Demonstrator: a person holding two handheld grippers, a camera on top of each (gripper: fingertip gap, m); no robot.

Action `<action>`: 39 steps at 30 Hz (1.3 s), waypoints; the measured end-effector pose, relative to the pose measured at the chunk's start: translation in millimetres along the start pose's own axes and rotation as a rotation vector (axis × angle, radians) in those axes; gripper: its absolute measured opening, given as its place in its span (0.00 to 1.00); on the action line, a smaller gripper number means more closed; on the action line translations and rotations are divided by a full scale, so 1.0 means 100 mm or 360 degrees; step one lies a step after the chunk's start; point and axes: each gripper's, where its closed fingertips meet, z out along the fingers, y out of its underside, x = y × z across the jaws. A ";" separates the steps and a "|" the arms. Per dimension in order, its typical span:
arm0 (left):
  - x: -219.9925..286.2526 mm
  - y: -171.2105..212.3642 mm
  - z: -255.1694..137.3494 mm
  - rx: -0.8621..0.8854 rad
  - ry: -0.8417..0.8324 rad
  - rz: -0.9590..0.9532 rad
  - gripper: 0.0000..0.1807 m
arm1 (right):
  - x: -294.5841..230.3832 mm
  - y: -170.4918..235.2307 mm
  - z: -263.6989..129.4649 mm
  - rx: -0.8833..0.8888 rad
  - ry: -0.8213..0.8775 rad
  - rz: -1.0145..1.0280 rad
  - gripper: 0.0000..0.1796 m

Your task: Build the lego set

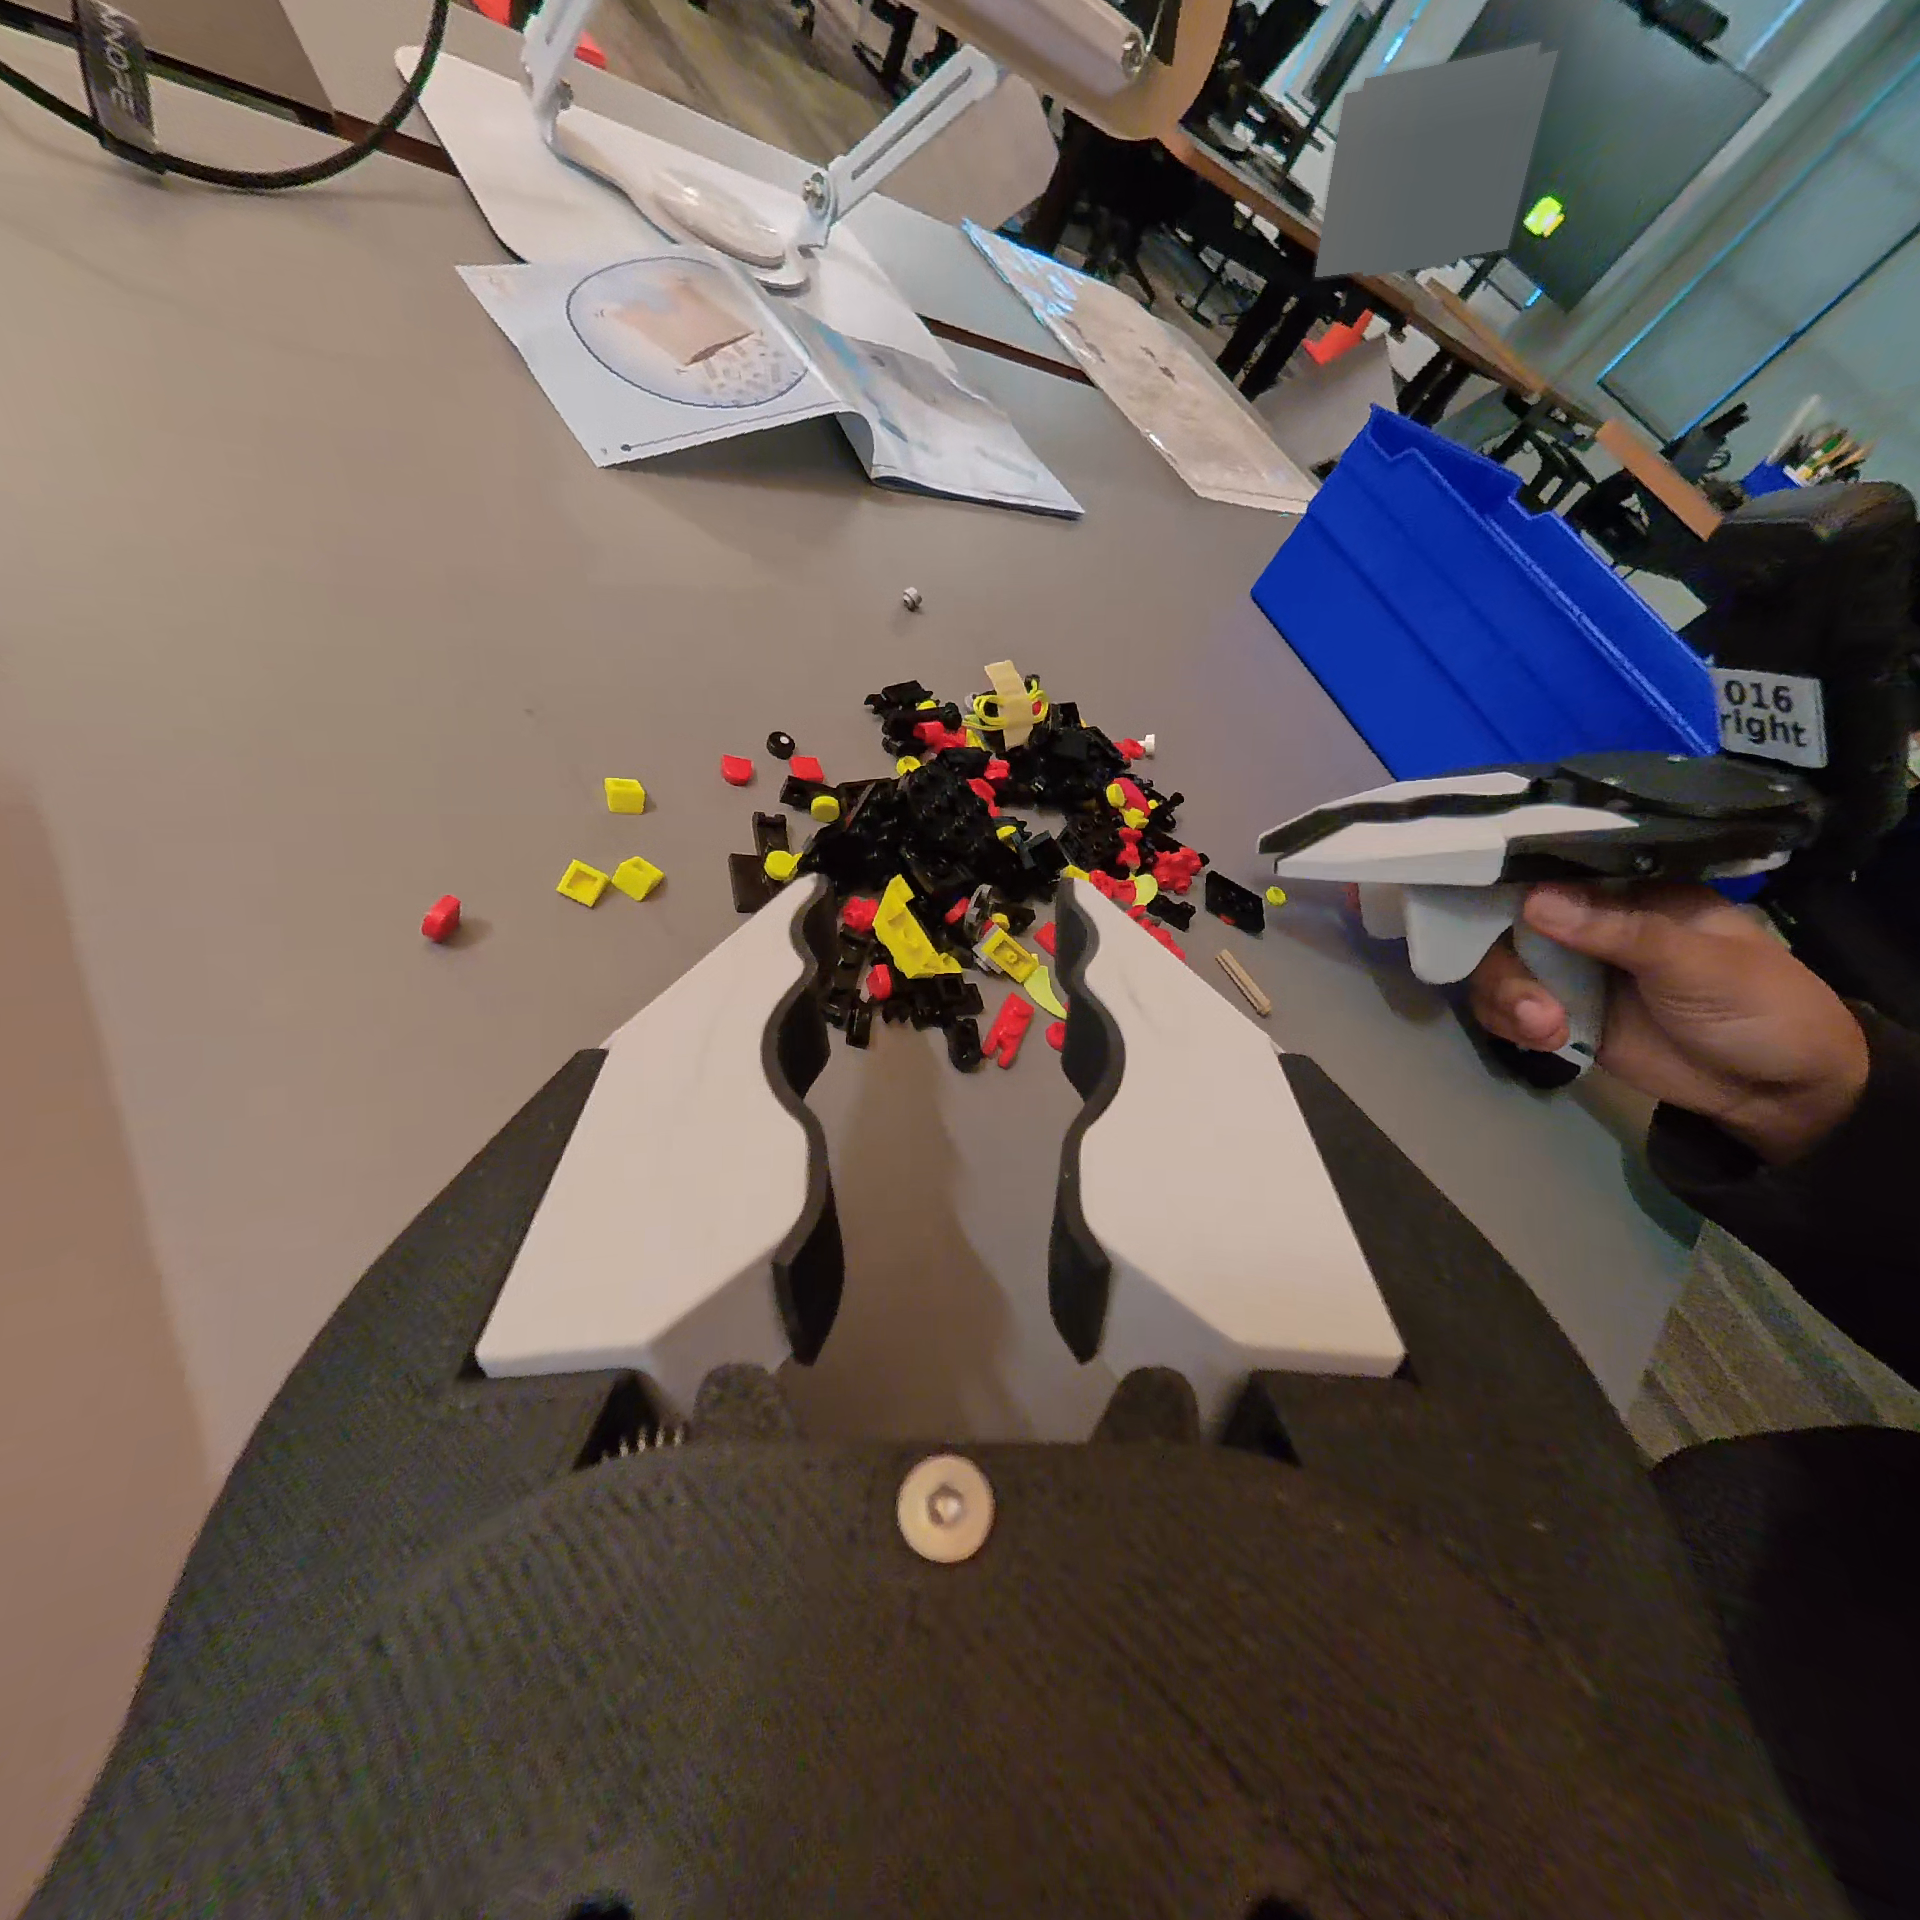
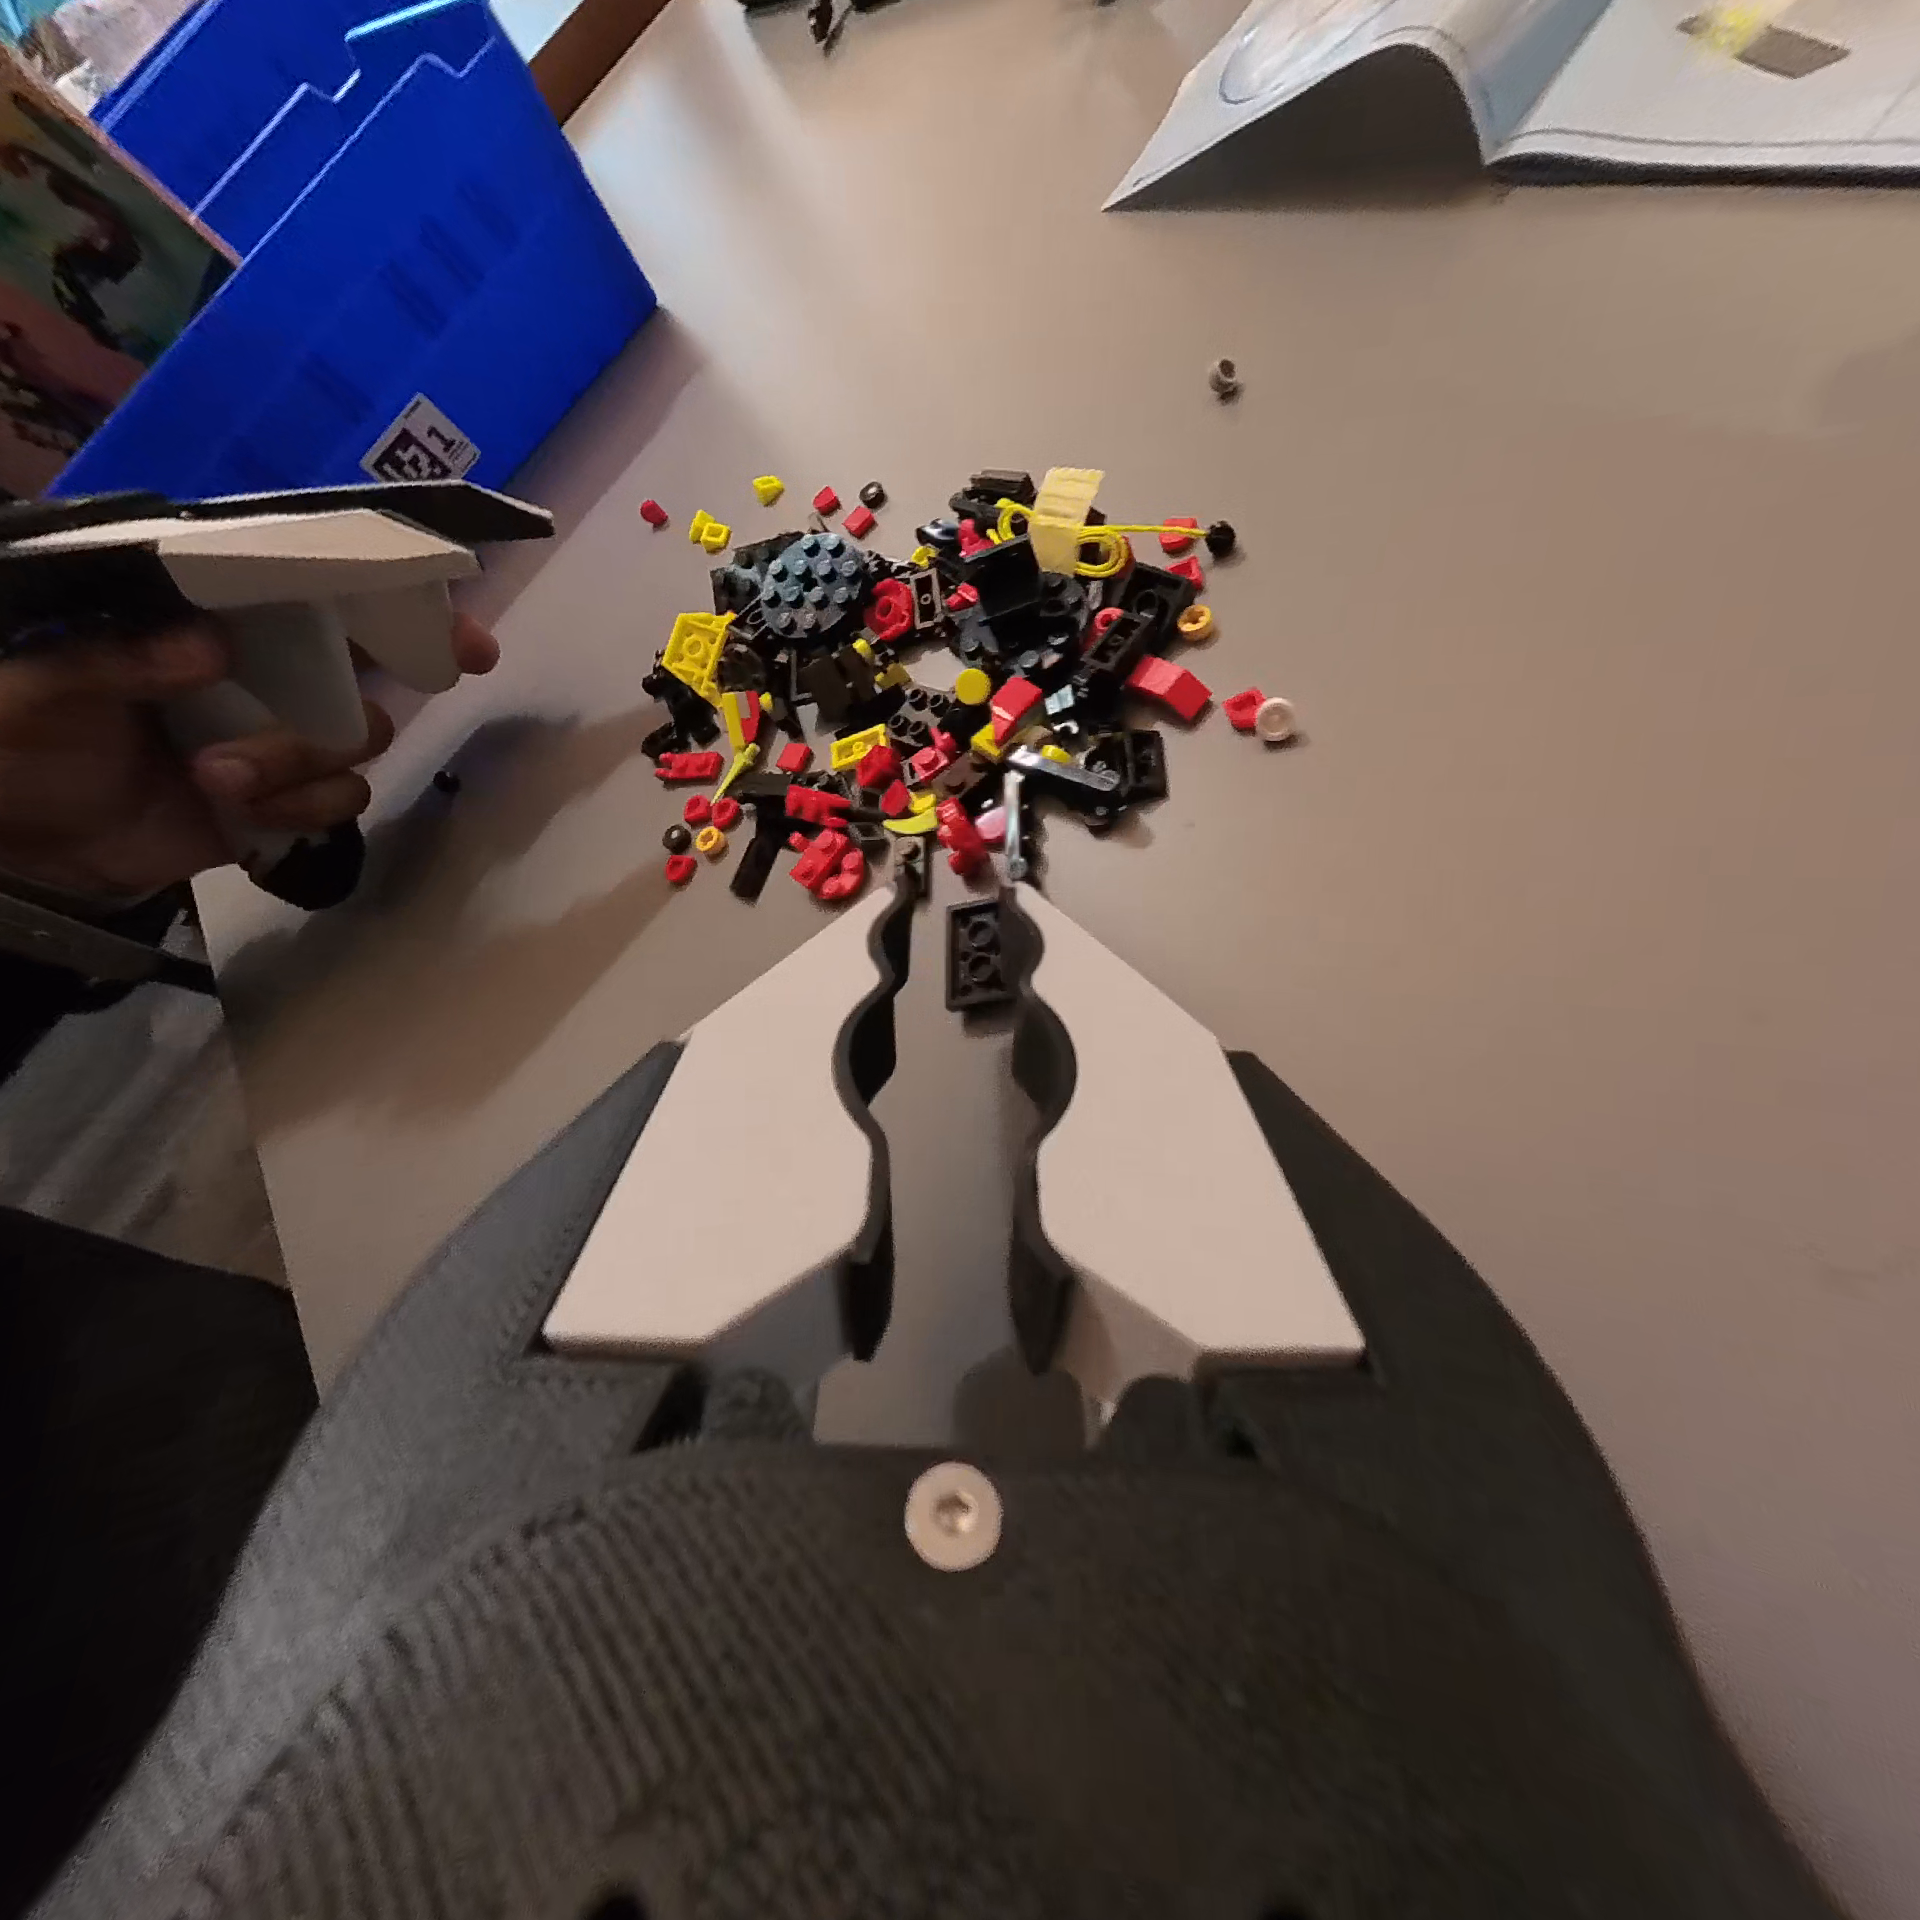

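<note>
At twelve o'clock of both parted grippers, left (image 1: 940,899) and right (image 2: 961,888), a brick pile (image 2: 925,675) is seen on the table (image 2: 1455,727); nothing is gripped.

I count one heap of small black, red and yellow plastic bricks (image 1: 997,862), too many to number. Left of it lie three loose yellow square tiles (image 1: 624,795). There is one blue plastic bin (image 1: 1455,592), one open paper instruction booklet (image 1: 769,384), one tiny grey stud (image 1: 911,598), and one black two-stud plate (image 2: 978,954) between my right tongs (image 2: 961,894).
</note>
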 end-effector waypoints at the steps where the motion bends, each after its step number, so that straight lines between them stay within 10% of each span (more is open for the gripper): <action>1: 0.00 0.00 0.00 -0.0002 0.0002 -0.0002 0.22 | -0.02 0.00 0.00 -0.0002 -0.0008 -0.0025 0.08; 39: 0.19 -0.05 0.08 0.0020 0.0127 0.0009 0.24 | -0.19 0.11 0.01 -0.0070 0.0018 -0.0340 0.08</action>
